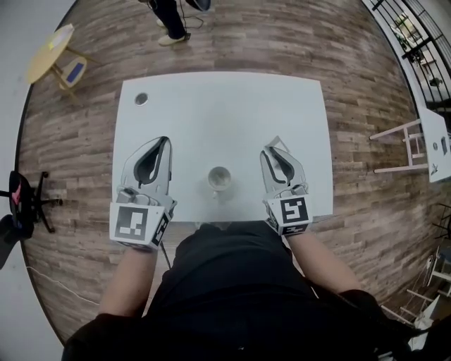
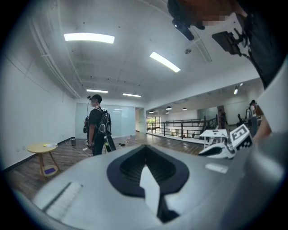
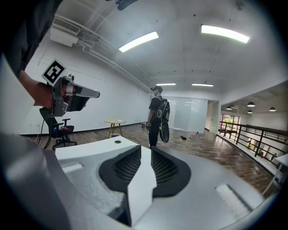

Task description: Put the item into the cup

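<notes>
white cup (image 1: 219, 178) stands upright on the white table (image 1: 225, 106), contents unclear.

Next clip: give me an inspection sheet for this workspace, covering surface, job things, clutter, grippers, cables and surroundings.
Surface: white table, with a small round dark spot near its far left corner.
Job's things: cup upright near the front edge, between the grippers; no loose item seen.
Clutter: nothing seen.
Grippers: left gripper fingers together, nothing between them; right gripper fingers apart, white in the gap, cannot tell whether item or table.
Cables: thin cable on the floor, left.
Surroundings: wooden floor, standing person, yellow side table, office chair.
</notes>
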Action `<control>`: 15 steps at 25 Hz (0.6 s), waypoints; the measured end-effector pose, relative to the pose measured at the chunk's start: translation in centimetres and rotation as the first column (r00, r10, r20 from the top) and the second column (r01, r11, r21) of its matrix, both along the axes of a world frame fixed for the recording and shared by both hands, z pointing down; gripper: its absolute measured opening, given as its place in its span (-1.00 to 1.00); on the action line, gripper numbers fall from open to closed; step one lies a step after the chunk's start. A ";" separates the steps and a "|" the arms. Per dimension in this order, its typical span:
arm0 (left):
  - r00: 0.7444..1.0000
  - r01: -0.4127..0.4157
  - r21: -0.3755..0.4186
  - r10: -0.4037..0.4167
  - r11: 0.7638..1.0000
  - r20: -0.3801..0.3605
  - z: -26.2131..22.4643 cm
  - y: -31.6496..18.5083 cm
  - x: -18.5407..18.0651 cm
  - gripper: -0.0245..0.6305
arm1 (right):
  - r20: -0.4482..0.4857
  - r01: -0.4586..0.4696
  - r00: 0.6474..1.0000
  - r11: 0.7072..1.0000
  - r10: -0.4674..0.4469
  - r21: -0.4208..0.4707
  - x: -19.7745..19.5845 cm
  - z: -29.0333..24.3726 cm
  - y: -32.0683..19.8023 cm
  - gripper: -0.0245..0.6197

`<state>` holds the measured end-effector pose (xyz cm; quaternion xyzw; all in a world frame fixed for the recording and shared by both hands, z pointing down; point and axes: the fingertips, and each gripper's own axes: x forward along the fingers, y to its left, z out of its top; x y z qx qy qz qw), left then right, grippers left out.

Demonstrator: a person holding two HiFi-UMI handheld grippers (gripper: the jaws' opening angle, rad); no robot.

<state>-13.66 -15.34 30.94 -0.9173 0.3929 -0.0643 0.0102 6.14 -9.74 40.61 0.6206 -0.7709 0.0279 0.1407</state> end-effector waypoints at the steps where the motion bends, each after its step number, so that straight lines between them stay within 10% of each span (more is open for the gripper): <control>1: 1.000 -0.001 0.006 0.001 1.000 -0.001 -0.2 -0.1 0.0 -0.94 | 0.005 -0.010 1.000 1.000 0.010 0.007 0.2 -0.3 0.0 -0.70; 15: 1.000 -0.009 0.055 0.010 0.998 -0.023 -1.4 -0.4 -0.2 -0.94 | -0.010 -0.077 0.997 0.992 0.078 0.097 2.6 -3.2 -0.3 -0.70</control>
